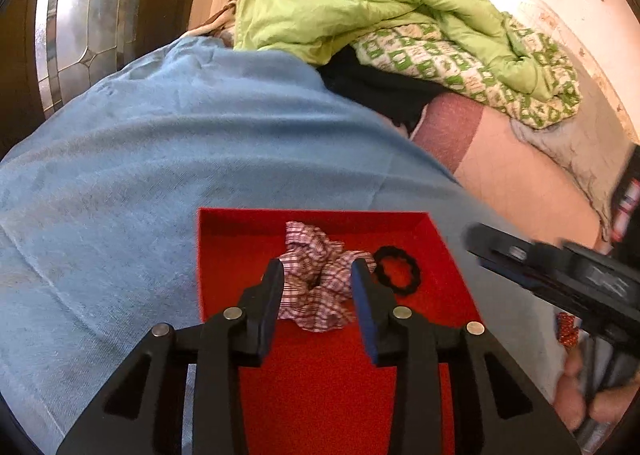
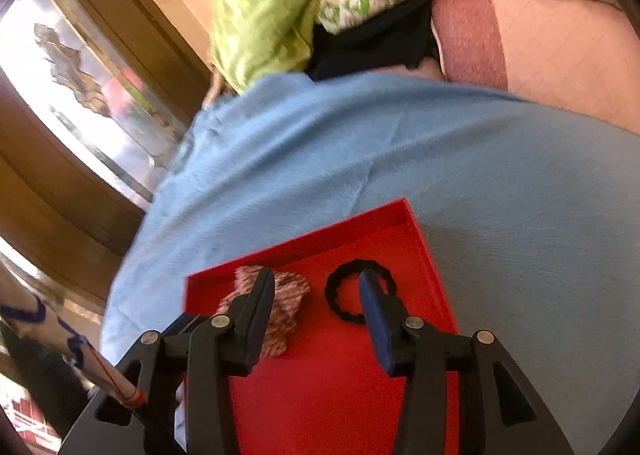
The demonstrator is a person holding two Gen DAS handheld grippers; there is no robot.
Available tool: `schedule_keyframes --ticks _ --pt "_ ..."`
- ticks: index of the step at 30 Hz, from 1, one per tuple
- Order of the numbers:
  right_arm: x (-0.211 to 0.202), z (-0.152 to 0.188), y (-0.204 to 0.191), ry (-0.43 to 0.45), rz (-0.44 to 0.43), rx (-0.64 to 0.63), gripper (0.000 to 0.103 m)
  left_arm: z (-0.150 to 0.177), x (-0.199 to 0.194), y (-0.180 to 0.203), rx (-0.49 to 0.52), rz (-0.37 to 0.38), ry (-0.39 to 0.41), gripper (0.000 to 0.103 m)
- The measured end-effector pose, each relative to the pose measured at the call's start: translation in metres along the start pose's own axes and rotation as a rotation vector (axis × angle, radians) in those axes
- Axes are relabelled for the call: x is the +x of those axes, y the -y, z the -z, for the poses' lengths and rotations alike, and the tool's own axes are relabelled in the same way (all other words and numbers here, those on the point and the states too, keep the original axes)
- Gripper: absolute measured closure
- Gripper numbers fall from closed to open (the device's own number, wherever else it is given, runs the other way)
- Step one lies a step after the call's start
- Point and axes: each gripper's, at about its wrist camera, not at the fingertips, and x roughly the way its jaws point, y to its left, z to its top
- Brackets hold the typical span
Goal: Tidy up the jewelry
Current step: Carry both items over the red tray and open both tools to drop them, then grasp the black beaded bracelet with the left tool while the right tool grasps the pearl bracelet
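A red tray (image 1: 224,227) lies on a blue cloth (image 1: 160,143). In it lie a red-and-white checked scrunchie (image 1: 316,275) and a black hair tie (image 1: 398,270). My left gripper (image 1: 318,275) is open just above the tray, its fingers either side of the scrunchie, not closed on it. The right gripper body (image 1: 560,275) shows at the right edge. In the right wrist view my right gripper (image 2: 316,287) is open and empty above the tray (image 2: 400,215), with the scrunchie (image 2: 288,295) by its left finger and the hair tie (image 2: 340,295) by its right finger.
A green quilt (image 1: 360,3) and patterned bedding (image 1: 460,63) are piled at the far end of the bed, with a dark garment (image 1: 372,87) beneath. A glass-panelled door (image 1: 72,15) stands at the left. A small red beaded item (image 1: 566,329) lies right of the tray.
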Motion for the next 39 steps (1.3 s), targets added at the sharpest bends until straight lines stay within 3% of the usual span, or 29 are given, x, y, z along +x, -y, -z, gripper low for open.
schedule_keyframes --ticks 5,12,18,20,22,27,35,39 --pt "-0.062 0.031 0.013 0.055 0.000 -0.012 0.056 0.004 -0.008 0.025 0.054 0.029 0.004 0.070" --pt "-0.134 0.102 0.054 0.134 0.013 0.059 0.056 0.022 -0.017 0.069 0.155 0.071 0.009 0.070" --pt "-0.194 0.158 0.101 0.258 0.154 0.072 0.056 0.048 -0.025 0.100 0.278 0.137 -0.014 0.069" --pt "-0.198 0.158 0.129 0.236 0.155 0.136 0.057 0.059 -0.032 0.106 0.316 0.188 -0.040 0.069" --pt "-0.200 0.160 0.154 0.217 0.115 0.218 0.066 0.073 -0.039 0.114 0.377 0.253 -0.084 0.069" --pt "-0.208 0.173 0.186 0.193 0.163 0.267 0.066 0.116 -0.046 0.131 0.601 0.409 -0.226 0.069" --pt "-0.228 0.187 0.205 0.208 0.150 0.298 0.066 0.161 -0.020 0.158 0.804 0.425 -0.368 0.069" --pt "-0.226 0.185 0.205 0.201 0.152 0.299 0.066 0.171 -0.015 0.162 0.866 0.387 -0.356 0.069"
